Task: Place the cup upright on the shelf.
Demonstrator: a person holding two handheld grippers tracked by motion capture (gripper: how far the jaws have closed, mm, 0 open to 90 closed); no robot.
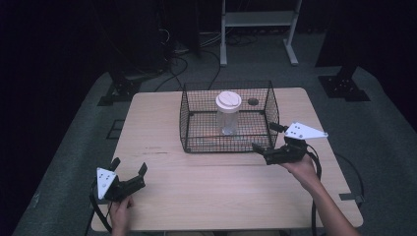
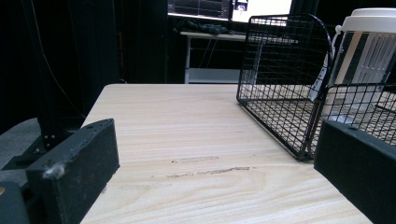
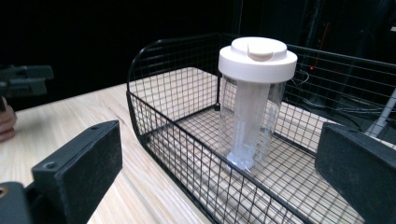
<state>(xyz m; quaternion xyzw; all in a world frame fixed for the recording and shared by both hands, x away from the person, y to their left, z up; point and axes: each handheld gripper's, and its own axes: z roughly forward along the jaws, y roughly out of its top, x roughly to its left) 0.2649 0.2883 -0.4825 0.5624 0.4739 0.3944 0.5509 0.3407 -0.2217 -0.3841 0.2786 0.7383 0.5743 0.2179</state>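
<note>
Upright inside the black wire basket, near its middle: a clear bottle with a white lid. Just outside the basket's near right corner, the right tongs, spread open and empty, aimed at the bottle across the wire wall. Further off, at the near left of the bench, the left tongs, also open, holding nothing. Probably a reach for the bottle to come. Risk: catching a jaw on the basket rim and pushing the basket along. Also possible: knocking the tall, narrow bottle over, or slipping on the smooth clear wall.
</note>
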